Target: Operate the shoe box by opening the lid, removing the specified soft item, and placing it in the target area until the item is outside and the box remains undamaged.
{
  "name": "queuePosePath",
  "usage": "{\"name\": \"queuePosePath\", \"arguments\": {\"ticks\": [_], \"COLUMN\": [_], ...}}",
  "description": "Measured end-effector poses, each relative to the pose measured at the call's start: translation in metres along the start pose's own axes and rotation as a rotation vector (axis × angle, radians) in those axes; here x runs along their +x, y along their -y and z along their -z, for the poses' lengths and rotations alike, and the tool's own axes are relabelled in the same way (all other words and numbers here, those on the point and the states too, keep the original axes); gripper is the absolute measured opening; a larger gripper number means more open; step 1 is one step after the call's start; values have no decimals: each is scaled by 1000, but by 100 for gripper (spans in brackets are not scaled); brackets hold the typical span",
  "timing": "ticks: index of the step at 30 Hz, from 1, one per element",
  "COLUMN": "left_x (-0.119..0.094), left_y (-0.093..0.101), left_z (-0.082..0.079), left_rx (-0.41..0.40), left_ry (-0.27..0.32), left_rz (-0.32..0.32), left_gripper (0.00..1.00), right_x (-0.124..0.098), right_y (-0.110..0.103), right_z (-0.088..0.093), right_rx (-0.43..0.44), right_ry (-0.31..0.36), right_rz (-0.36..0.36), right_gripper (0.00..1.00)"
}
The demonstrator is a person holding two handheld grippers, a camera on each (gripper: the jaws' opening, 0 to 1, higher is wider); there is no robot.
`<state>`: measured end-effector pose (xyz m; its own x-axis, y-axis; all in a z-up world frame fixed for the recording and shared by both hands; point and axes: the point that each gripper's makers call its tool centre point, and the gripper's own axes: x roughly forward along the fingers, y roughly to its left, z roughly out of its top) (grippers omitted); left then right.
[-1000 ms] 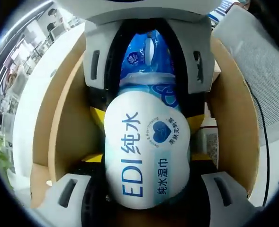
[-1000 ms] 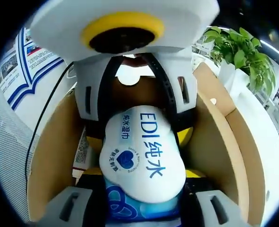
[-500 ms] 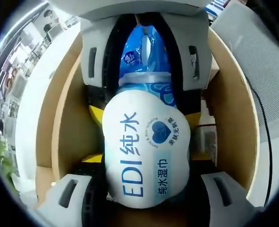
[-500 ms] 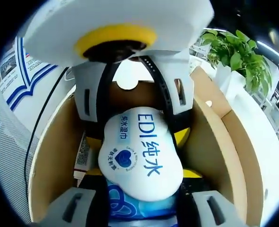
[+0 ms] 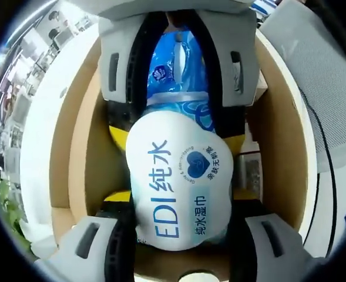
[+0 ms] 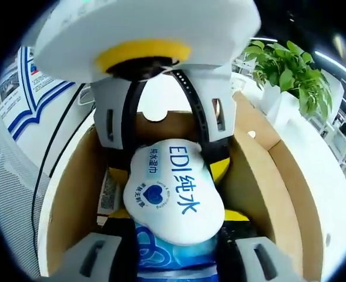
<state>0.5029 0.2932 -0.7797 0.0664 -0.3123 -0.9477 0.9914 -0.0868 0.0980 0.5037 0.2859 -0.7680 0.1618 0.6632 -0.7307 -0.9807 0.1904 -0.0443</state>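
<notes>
Left gripper view: 1 wipes pack, 2 tongs gripping, 1 box.

In the left gripper view the wipes pack lies at the centre inside the shoe box, between the left gripper at 6 o'clock and the right gripper at 12, box walls at 3 and 9. In the right gripper view the pack sits likewise in the box, with a plant outside at 2 o'clock
</notes>
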Motion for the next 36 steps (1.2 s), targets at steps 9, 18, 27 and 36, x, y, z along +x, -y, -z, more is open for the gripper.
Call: {"name": "queuePosePath", "arguments": {"ticks": [9,18,27,36], "left_x": [-8,-21,-40,-53], "left_y": [-2,-4,-4,-2], "left_z": [-4,-10,-17,-27], "left_rx": [-1,10,27,45], "left_ry": [12,16,7,5], "left_rz": [-6,-19,-42,-55], "left_gripper": [61,61,61,61], "right_x": [-7,-20,-36,-51], "right_y": [-2,-4,-5,-7], "right_z": [-6,-15,-28,-35], "right_rx": [-11,-18,-30,-36], "right_ry": [11,29,58,71], "right_rz": [2,14,35,50], "right_gripper": [45,45,44,44]}}
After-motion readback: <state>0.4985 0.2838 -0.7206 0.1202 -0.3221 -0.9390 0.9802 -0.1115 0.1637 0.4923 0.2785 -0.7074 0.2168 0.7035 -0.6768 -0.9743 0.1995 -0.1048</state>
